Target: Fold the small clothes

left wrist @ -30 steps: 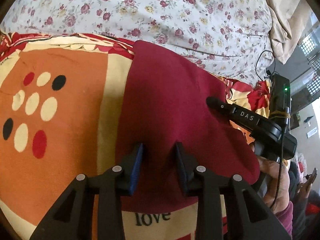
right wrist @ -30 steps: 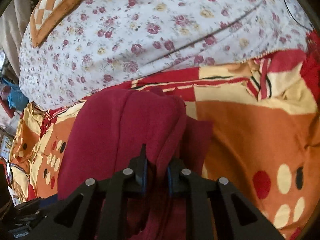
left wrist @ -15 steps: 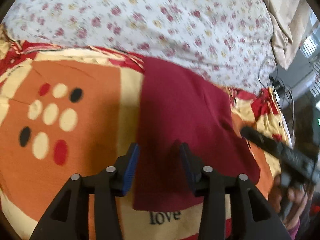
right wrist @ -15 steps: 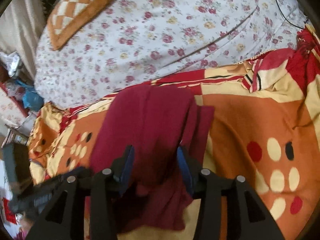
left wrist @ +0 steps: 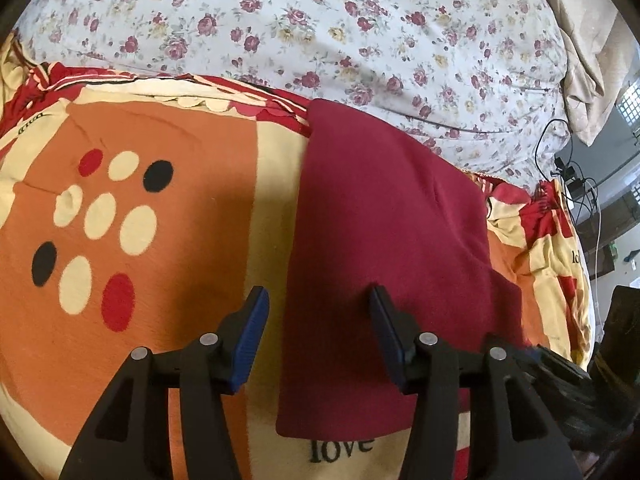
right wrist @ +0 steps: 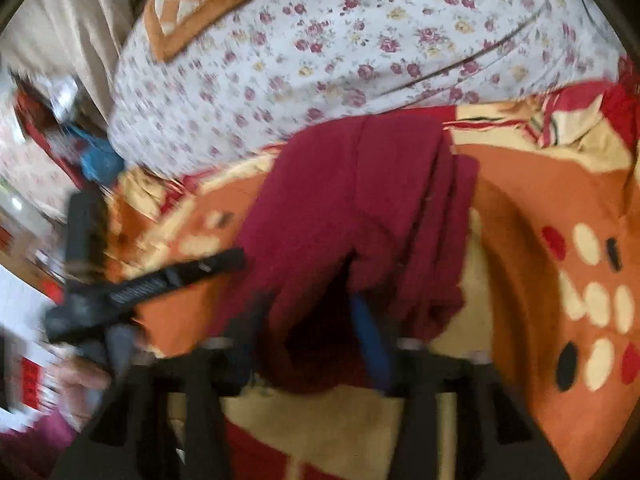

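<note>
I have the maroon garment (left wrist: 384,240) lying on the patterned blanket (left wrist: 180,240), partly folded lengthwise. My left gripper (left wrist: 318,334) has just been opening; it stands half open astride the cloth's near left edge, pinching nothing. The right gripper (right wrist: 320,344) is blurred, closed, seemingly on the cloth's near fold. Next I'd carry that fold across squarely.

Maroon garment (left wrist: 384,240): matt, soft knit cloth. Blanket (left wrist: 180,264) beneath the left gripper (left wrist: 318,334): fuzzy printed fleece. Gripper body: matt black plastic; pads (left wrist: 252,340): ribbed blue rubber.
</note>
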